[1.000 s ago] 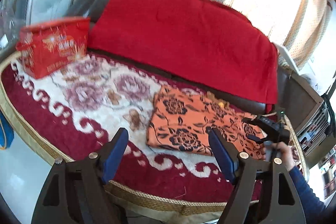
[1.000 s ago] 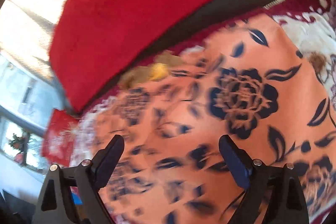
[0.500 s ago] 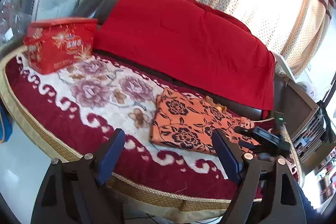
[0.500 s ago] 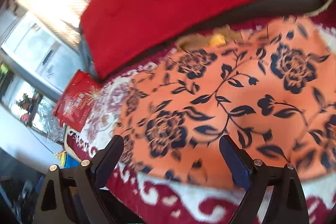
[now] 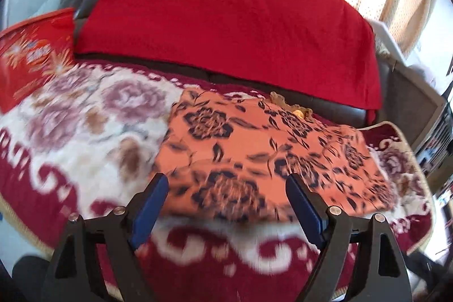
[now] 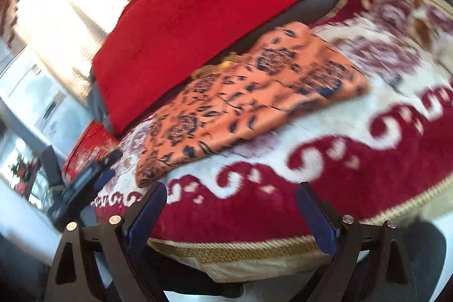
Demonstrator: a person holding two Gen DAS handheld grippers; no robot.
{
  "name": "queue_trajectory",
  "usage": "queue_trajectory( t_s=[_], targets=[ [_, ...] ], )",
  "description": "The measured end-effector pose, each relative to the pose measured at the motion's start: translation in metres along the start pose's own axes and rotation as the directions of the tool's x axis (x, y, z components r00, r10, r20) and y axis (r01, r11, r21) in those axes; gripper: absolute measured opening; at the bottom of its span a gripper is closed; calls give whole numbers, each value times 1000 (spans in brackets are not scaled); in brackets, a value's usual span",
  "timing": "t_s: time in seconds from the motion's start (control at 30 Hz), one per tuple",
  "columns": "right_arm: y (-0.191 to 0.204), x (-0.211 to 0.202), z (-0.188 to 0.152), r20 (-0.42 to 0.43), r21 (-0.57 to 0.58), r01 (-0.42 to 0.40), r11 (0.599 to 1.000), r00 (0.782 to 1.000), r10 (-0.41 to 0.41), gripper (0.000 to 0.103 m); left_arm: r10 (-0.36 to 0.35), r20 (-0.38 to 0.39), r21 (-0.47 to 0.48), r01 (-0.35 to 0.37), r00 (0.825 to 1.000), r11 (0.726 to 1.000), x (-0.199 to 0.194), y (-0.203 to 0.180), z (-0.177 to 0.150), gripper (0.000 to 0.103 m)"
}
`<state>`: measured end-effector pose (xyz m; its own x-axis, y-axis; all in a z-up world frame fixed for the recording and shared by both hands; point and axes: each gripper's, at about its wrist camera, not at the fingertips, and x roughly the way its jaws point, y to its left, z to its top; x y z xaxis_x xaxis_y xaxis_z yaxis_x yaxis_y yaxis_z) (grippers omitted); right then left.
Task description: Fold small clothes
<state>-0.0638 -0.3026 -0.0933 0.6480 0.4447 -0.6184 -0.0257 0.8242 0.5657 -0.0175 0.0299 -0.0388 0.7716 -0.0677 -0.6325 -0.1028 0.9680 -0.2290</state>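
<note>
An orange garment with dark blue flowers [image 5: 263,154] lies folded flat on the red and white floral tablecloth [image 5: 85,132]. It also shows in the right wrist view [image 6: 243,101]. My left gripper [image 5: 226,197] is open and empty, just short of the garment's near edge. My right gripper [image 6: 229,205] is open and empty, back over the table's front edge, apart from the garment. The left gripper's body shows at the left of the right wrist view [image 6: 82,183].
A red cloth [image 5: 226,27] covers a dark sofa behind the table. A red printed box [image 5: 31,58] stands at the table's far left. The tablecloth has a gold braided rim [image 6: 254,248]. Curtains hang behind the sofa.
My left gripper moved forward toward the garment's near edge. My right gripper pulled back off the garment to the table's front edge. Both stayed open.
</note>
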Motion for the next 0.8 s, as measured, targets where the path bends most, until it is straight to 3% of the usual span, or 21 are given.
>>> queue_trajectory(
  t_s=[0.1,0.13,0.23,0.57,0.67,0.8],
  targets=[
    [-2,-5,0,-5,-10,22,1000,1000,-22,94,11,-37,26,-10,999,1000,36,-8,5,85],
    [0,-5,2,-7,-19,31,999,999,-31,94,56,-89,36,-53,994,998,56,-9,3,85],
    [3,-10,8,-2,-42,39,998,999,-39,94,87,-194,76,-73,977,994,91,-6,-10,85],
    [-3,-3,21,18,-2,-35,999,999,35,94,107,-70,156,-95,992,983,59,-14,-6,86],
    [-7,5,25,10,5,-62,998,998,62,94,155,-183,184,-122,971,975,86,-15,-13,87],
    [-21,12,27,1,46,-97,994,995,97,94,174,-199,114,-154,964,982,85,-11,-7,87]
  ],
)
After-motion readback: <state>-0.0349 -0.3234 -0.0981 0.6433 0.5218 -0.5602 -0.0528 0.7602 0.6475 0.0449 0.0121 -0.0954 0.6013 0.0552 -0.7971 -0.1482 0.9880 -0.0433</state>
